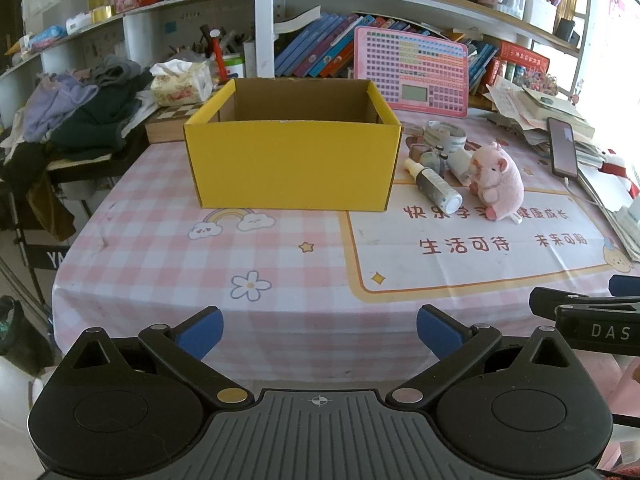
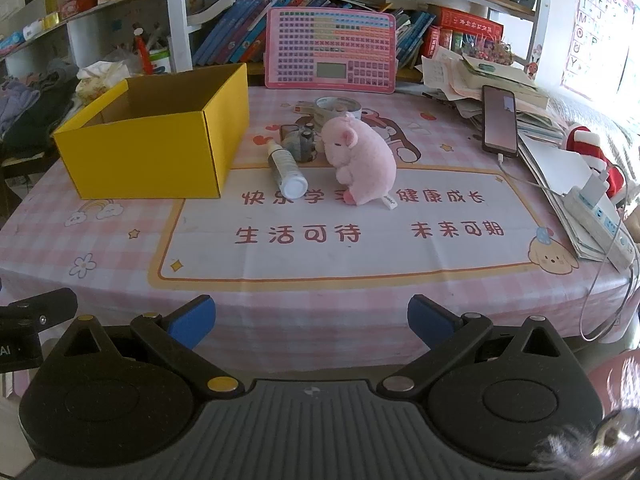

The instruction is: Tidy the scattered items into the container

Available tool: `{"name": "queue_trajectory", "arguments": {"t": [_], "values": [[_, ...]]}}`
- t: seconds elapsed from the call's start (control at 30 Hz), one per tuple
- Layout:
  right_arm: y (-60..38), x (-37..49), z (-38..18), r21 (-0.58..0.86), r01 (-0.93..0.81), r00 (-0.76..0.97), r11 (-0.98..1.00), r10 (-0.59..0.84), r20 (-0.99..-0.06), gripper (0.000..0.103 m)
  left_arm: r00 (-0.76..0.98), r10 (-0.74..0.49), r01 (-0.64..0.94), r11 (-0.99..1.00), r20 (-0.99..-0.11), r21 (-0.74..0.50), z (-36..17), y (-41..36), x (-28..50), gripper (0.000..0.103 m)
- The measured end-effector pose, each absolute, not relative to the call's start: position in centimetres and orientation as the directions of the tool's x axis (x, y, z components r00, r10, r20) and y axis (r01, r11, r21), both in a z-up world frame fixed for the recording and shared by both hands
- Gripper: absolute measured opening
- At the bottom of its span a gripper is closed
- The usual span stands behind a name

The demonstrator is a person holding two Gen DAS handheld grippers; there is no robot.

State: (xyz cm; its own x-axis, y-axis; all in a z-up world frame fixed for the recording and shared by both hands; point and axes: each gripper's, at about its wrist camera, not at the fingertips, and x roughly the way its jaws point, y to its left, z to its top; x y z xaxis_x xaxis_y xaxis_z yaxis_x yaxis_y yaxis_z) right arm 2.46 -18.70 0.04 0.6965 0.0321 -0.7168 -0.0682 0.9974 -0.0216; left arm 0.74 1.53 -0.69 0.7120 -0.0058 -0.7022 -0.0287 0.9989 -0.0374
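An open yellow cardboard box [image 1: 292, 160] stands on the pink checked tablecloth; it also shows in the right wrist view [image 2: 152, 148], and what I see of its inside is bare. Right of it lie a pink plush hamster [image 1: 498, 184] [image 2: 362, 160], a grey bottle with a white cap [image 1: 434, 190] [image 2: 286, 170], a roll of tape [image 1: 444, 134] [image 2: 338, 106] and several small items [image 2: 300, 140]. My left gripper [image 1: 320, 332] is open and empty at the table's near edge. My right gripper [image 2: 312, 322] is open and empty, also at the near edge.
A phone on a cable [image 2: 498, 120], stacked papers [image 2: 560, 168] and a power strip [image 2: 600, 216] sit on the table's right. A pink keyboard toy [image 2: 330, 54] leans against bookshelves behind. Clothes [image 1: 80, 112] pile at the left, with a tissue box [image 1: 180, 86].
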Motion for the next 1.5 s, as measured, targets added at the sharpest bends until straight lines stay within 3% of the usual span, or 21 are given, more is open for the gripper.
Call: {"name": "queue_trajectory", "arguments": {"t": [1.5], "values": [[-18.8,3.1,-0.4,0.012,-0.067,0.678,0.998,0.054,-0.733,0.103,0.684,-0.05,0.023,0.999,-0.728,-0.047,-1.4,1.1,2.1,0.103]]}}
